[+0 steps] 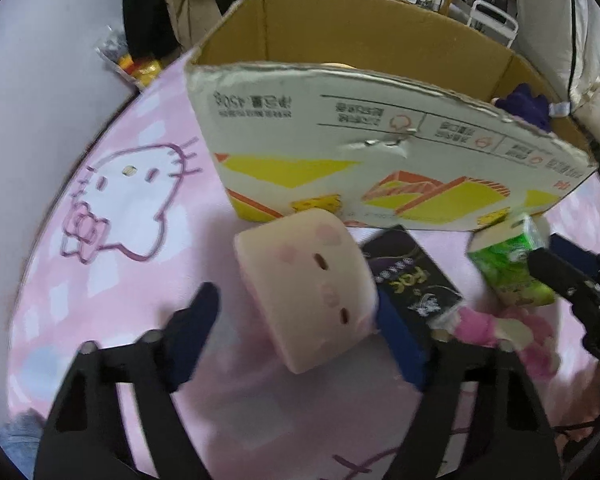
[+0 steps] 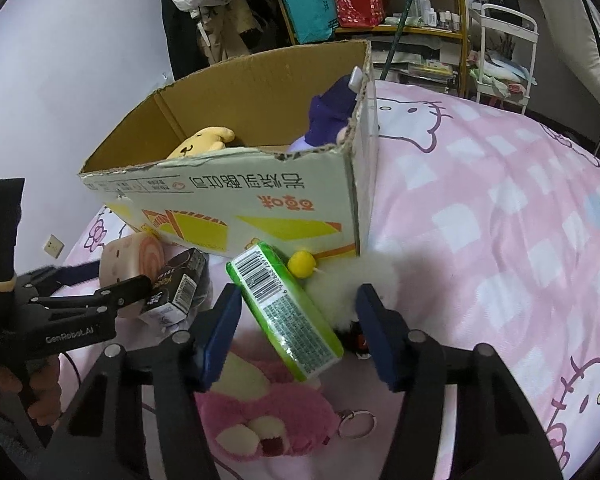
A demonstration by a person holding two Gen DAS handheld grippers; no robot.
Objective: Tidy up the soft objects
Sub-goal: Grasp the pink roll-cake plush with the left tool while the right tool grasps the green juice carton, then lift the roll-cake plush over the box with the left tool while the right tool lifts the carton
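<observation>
A pink roll-cake plush [image 1: 306, 286] with a small face lies on the bed between the fingers of my left gripper [image 1: 300, 332], which is open around it; it also shows in the right wrist view [image 2: 130, 258]. A black packet [image 1: 414, 276] and a green tissue pack [image 1: 508, 260] lie beside it. My right gripper [image 2: 296, 330] is open, its fingers either side of the green tissue pack [image 2: 286, 312]. A pink bear plush [image 2: 268, 412] lies below it, and a white fluffy toy [image 2: 352, 284] with a yellow ball [image 2: 301, 263] to its right. The cardboard box [image 2: 240, 196] holds a yellow plush [image 2: 202, 142] and a purple plush [image 2: 332, 114].
Everything lies on a pink Hello Kitty bedsheet [image 2: 500, 220]. The box [image 1: 380, 136] stands just behind the objects. A wall is at the left; cluttered shelves [image 2: 360, 4] and a white cart [image 2: 508, 40] stand behind the bed.
</observation>
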